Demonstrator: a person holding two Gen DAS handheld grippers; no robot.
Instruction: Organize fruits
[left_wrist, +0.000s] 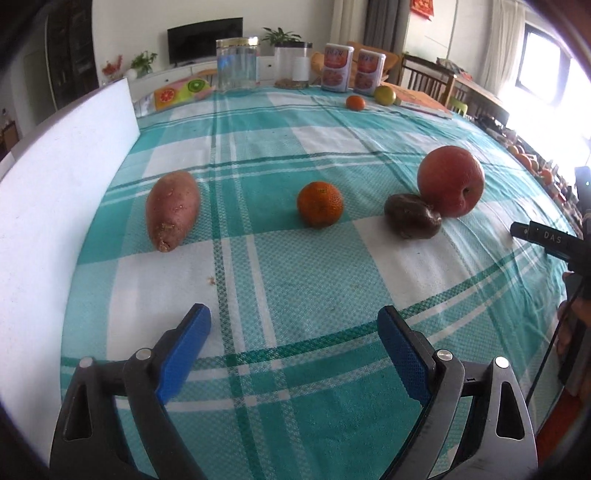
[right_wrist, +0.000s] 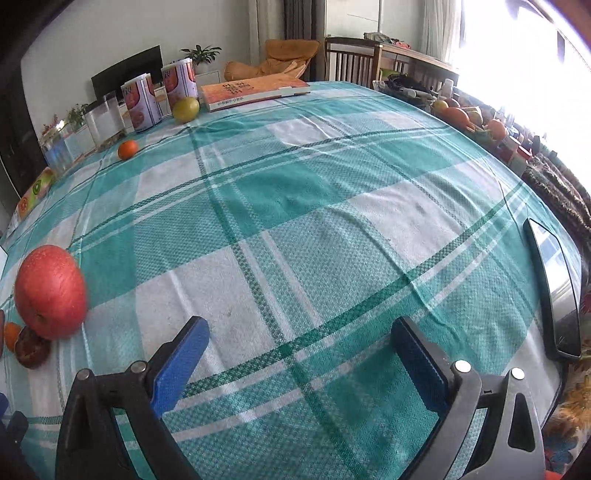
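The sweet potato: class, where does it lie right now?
In the left wrist view the sweet potato lies on the checked tablecloth, left of the orange, beside the white board.

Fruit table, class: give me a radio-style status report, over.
Left gripper and right gripper open, empty. Sweet potato, orange, apple against dark fruit, untouched. Nothing in the way.
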